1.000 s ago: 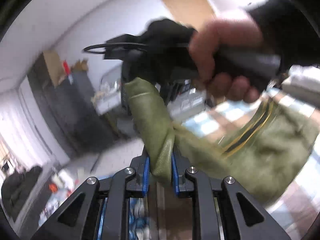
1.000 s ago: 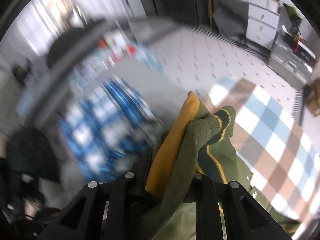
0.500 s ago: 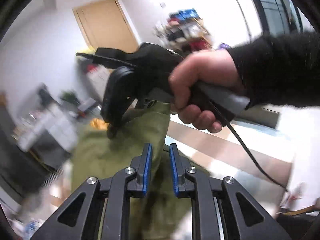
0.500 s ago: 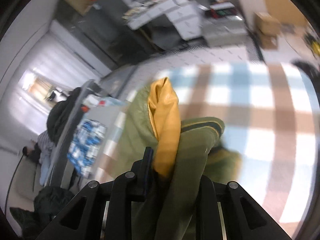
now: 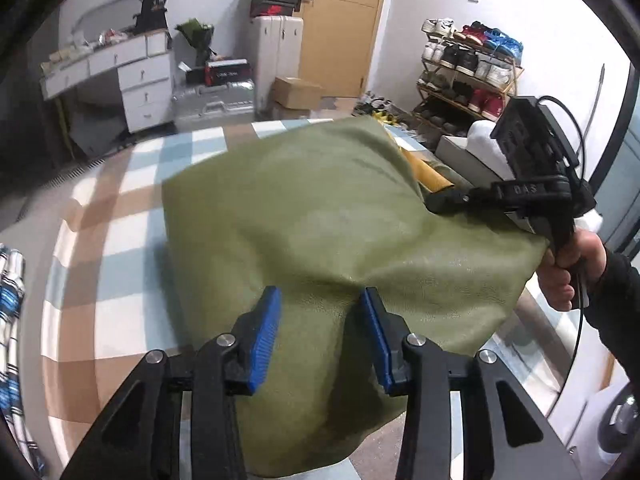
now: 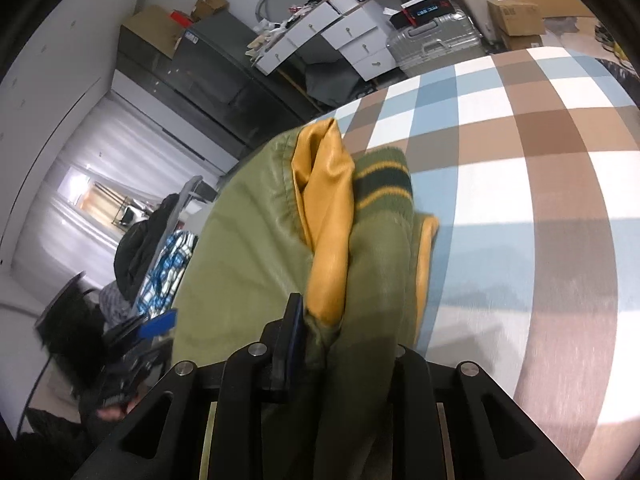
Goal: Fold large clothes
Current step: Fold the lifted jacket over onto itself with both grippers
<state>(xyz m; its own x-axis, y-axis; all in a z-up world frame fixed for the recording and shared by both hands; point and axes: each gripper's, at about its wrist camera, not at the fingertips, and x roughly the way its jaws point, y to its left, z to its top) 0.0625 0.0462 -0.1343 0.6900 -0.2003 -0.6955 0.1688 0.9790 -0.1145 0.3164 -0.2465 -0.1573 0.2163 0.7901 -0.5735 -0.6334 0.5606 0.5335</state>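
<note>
An olive green jacket (image 5: 320, 208) lies spread over the checked bedcover (image 5: 120, 208). My left gripper (image 5: 320, 296) hovers at the jacket's near edge. Its jaws are opening, and the cloth sits between the blue pads (image 5: 266, 320) without being pressed. At the jacket's right edge my right gripper (image 5: 436, 200) is held by a person's hand (image 5: 572, 272). In the right wrist view the right gripper (image 6: 344, 332) is shut on a bunched fold of the jacket (image 6: 248, 240). That fold shows yellow lining (image 6: 328, 216) and a striped ribbed cuff (image 6: 384, 184).
Beyond the bed stand a shoe rack (image 5: 468, 64), white drawers (image 5: 136, 76), a silver suitcase (image 5: 216, 100) and a cardboard box (image 5: 296, 90). A blue plaid garment (image 5: 10, 300) lies at the bed's left edge. More checked bedcover (image 6: 520, 128) stretches to the right of the jacket.
My left gripper's jaws have spread and let go of the green fold they held. Both grippers came down, and the jacket now lies spread over the bedcover. The right gripper still holds its fold.
</note>
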